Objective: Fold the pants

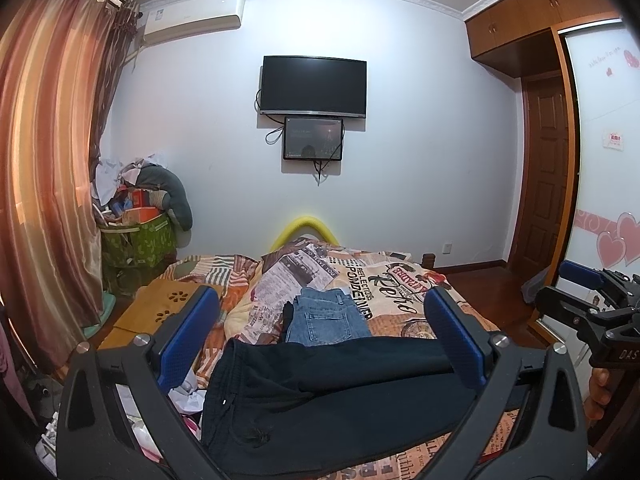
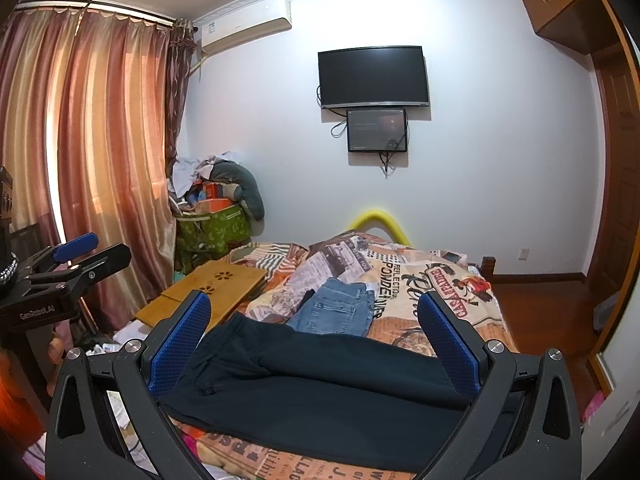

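Dark navy pants (image 1: pixel 320 392) lie across the near end of the bed, waistband with drawstring at the left; the right wrist view shows the same pants (image 2: pixel 320 384). My left gripper (image 1: pixel 320 332) hovers above them, open wide, blue pads apart and holding nothing. My right gripper (image 2: pixel 316 336) also stands open over the pants, with nothing between its fingers. Seen from the left wrist, the right gripper (image 1: pixel 576 292) is at the far right edge; seen from the right wrist, the left gripper (image 2: pixel 86 250) is at the left edge.
Folded blue jeans (image 1: pixel 326 316) lie beyond the dark pants on the patterned bedspread (image 1: pixel 400 280). A bamboo lap tray (image 2: pixel 212 292) rests on the bed's left side. Curtains, a green bin of clutter (image 1: pixel 140 236) and a wall television (image 1: pixel 314 84) stand farther off.
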Tool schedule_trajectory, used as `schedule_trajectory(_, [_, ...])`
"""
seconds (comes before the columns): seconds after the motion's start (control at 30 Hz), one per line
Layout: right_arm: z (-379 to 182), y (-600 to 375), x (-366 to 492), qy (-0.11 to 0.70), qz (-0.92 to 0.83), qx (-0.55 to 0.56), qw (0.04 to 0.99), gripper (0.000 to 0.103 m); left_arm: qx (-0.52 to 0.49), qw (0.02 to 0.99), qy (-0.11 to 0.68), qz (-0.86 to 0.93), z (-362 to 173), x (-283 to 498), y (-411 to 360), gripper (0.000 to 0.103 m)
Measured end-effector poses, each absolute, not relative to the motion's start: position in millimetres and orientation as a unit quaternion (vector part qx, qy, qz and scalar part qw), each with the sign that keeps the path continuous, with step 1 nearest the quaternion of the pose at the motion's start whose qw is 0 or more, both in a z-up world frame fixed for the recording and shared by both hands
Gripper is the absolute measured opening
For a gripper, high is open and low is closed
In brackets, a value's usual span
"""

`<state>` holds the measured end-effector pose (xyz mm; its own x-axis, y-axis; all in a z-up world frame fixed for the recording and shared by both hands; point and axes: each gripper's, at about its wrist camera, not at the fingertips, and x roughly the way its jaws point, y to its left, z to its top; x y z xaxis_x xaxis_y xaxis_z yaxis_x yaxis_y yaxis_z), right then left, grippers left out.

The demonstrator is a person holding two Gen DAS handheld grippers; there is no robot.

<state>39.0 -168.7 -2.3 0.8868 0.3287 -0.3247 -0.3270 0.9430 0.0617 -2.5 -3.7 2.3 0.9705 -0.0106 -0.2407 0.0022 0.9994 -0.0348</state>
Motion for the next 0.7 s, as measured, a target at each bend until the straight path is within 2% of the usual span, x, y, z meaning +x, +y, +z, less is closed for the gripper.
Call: schedule_trajectory(0.7, [-5.7, -171.7, 41.9, 0.166, 0.168, 0.001, 0.972, 0.103, -0.021, 0.992, 0.122, -0.007, 4.0, -0.6, -2.8, 0.103])
